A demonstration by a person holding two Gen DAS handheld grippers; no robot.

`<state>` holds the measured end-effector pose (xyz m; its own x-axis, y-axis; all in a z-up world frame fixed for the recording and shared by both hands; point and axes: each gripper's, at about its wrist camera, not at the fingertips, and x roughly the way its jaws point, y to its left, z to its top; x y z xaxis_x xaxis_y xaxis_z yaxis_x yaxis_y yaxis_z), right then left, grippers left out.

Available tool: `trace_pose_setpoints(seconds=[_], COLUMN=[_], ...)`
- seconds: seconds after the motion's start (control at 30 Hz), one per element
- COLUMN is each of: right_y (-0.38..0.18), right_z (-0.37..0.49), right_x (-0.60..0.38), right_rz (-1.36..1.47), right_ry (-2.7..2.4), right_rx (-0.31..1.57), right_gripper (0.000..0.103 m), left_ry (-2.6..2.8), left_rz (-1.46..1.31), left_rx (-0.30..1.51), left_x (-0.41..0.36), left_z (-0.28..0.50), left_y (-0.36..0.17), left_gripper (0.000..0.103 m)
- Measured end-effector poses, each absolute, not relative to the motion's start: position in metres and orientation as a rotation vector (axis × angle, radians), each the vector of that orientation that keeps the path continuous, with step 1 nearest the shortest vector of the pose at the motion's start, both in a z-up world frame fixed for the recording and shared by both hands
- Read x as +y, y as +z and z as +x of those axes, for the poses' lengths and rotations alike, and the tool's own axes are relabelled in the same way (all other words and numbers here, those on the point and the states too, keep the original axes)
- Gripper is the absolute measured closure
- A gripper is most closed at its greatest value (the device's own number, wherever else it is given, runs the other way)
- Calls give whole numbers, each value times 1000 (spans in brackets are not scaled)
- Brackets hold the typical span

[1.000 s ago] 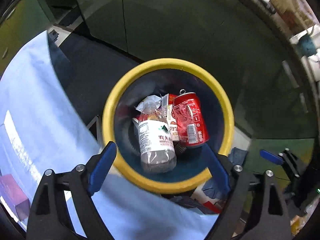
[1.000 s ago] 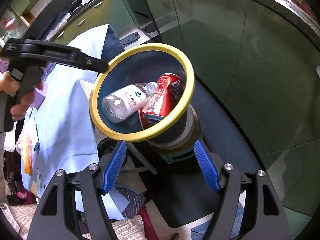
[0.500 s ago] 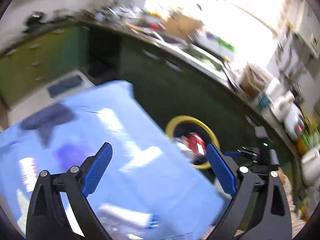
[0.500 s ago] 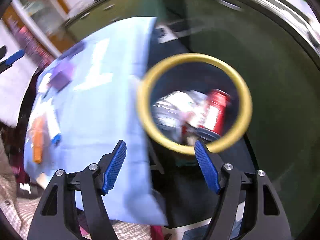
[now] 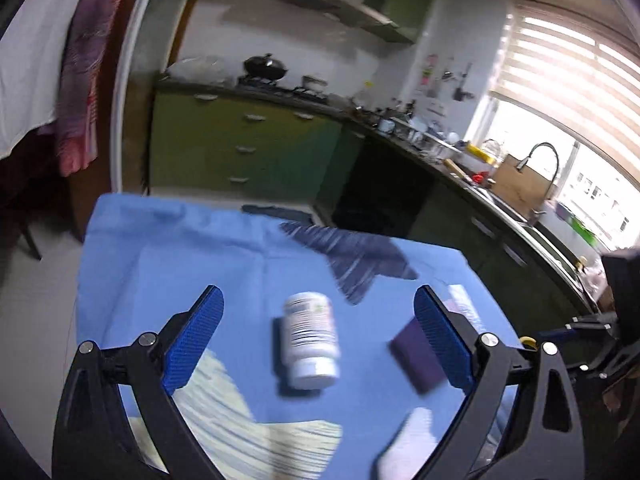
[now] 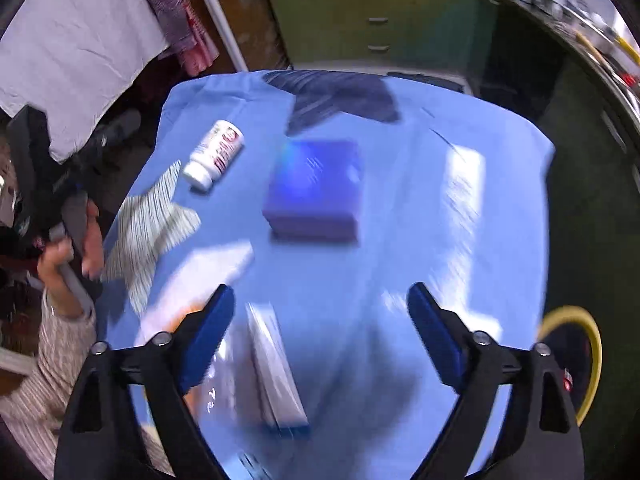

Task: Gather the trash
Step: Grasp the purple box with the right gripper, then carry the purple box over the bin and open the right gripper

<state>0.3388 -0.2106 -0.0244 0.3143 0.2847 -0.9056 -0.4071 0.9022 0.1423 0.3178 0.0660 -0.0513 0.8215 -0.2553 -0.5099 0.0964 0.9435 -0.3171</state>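
White pill bottle (image 5: 311, 340) lay on its side on the blue-clothed surface (image 5: 200, 248), ahead of and between the spread, empty left tongs (image 5: 318, 342). Right tongs (image 6: 320, 340) were likewise released above the cloth; purple box (image 6: 316, 190) and striped cloth (image 6: 150, 224) lay near; yellow-rimmed bin (image 6: 592, 356) stood at right

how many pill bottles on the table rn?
1. The white pill bottle lies on its side on the blue tablecloth, near the striped cloth, left of the purple box. Frames are blurred; others may be out of view.
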Motion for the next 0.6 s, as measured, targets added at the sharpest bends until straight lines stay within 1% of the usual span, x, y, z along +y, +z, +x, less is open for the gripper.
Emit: trace_pose_setpoints(seconds=[0.1, 0.33, 0.37, 0.4, 0.43, 0.6], right_y=[-42, -87, -91, -95, -97, -92], right_z=[370, 418, 420, 422, 423, 419], right_x=[-181, -164, -163, -163, -165, -172], right_rz=[-193, -226, -223, -215, -196, -173], right_ry=[402, 288, 281, 275, 271, 290], right_rx=[1206, 1321, 1326, 1332, 1340, 1329], right_gripper=[7, 8, 9, 19, 27, 28], left_ry=[-168, -154, -154, -159, -161, -169], left_rz=[-333, -376, -378, -378, -375, -372], left_rx=[550, 560, 563, 569, 574, 594], left_x=[71, 92, 93, 92, 91, 89], left_z=[312, 308, 310, 311, 311, 313], left_y=[-52, -61, -63, -64, -64, -71], left_gripper=[12, 11, 11, 11, 11, 11])
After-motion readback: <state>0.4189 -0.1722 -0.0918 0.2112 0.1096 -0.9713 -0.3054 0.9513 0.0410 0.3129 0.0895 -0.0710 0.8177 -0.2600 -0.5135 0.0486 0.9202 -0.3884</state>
